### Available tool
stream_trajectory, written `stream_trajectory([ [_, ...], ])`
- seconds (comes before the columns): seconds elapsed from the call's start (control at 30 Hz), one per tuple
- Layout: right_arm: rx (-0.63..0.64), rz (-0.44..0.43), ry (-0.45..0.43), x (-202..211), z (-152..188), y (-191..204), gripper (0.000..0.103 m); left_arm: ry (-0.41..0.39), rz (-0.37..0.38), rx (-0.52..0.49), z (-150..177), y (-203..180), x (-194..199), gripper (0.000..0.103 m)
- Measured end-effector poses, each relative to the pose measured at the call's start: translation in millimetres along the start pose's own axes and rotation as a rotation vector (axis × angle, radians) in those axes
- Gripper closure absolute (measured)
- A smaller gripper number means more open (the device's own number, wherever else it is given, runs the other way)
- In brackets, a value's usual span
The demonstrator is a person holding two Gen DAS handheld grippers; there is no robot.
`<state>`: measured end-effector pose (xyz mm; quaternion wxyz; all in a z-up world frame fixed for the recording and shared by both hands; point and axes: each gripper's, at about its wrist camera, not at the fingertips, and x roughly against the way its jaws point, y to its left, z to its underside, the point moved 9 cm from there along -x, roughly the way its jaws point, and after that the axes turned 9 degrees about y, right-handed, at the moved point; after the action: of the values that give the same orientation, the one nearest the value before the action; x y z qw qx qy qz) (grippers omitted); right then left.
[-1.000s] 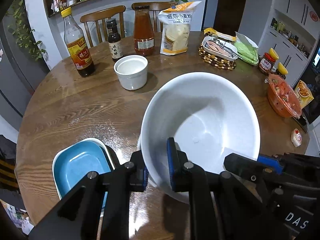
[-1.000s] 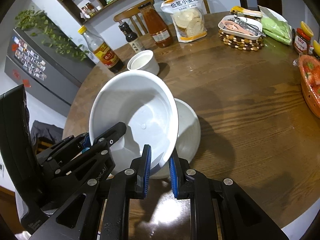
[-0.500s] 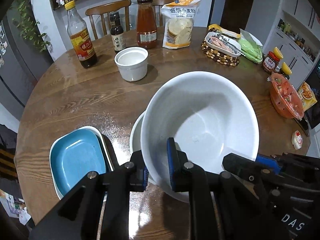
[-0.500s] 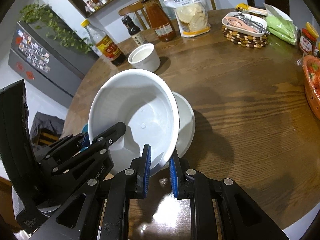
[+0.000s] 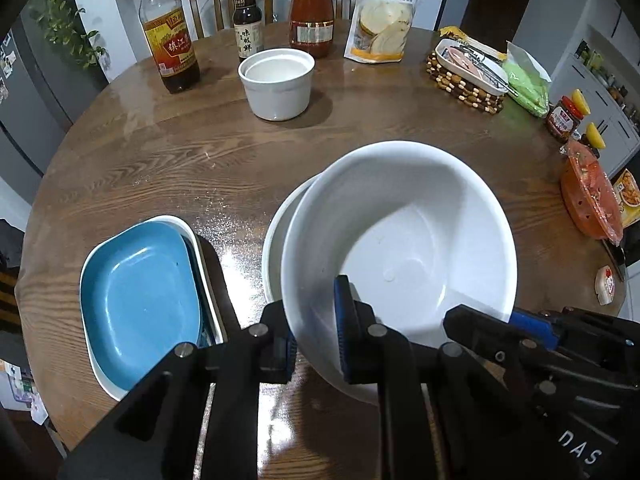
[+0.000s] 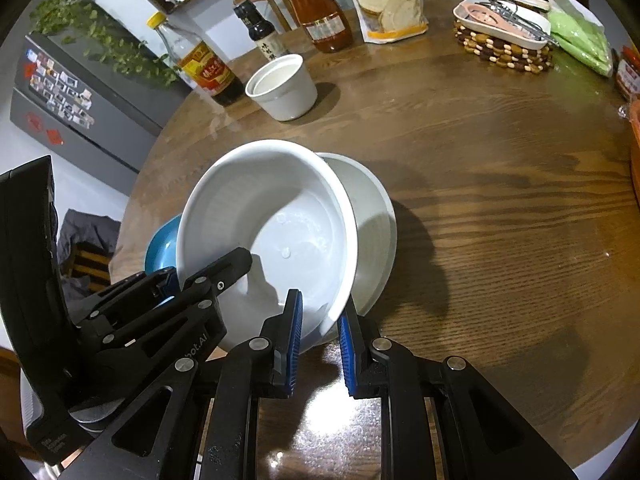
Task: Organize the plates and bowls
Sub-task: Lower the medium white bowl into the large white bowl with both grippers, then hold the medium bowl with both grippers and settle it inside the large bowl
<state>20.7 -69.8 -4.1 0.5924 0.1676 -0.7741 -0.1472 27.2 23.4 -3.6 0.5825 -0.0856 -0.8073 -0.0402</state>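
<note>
A large white bowl is held tilted over a second white bowl that stands on the round wooden table. My left gripper is shut on the large bowl's near left rim. My right gripper is shut on its near right rim; the large bowl leans into the second bowl there. A stack of blue plates in a white dish lies left of the bowls. A small white bowl stands farther back.
Several sauce bottles and a flour bag stand along the far edge. A beaded trivet with a dish, green bags, jars and an orange container sit on the right. Chairs stand behind.
Both grippers have lowered the large bowl and drawn it back towards me. It now sits partly inside the second bowl, which shows more at its far side.
</note>
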Motion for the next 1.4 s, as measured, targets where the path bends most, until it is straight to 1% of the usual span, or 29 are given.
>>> stream_trajectory([
  [0.37, -0.016, 0.016, 0.032, -10.9, -5.3, -5.7, 0.083, 0.038, 0.011, -0.006, -3.5, -1.4, -15.1, 0.087],
  [0.8, -0.027, 0.031, 0.055, -15.8, -8.3, -5.6, 0.083, 0.061, 0.020, -0.010, -7.2, 2.2, -21.1, 0.087],
  [1.4, -0.049, 0.049, 0.054, -14.2, -6.7, -4.9, 0.083, 0.063, 0.025, -0.042, -5.4, -2.6, -19.7, 0.086],
])
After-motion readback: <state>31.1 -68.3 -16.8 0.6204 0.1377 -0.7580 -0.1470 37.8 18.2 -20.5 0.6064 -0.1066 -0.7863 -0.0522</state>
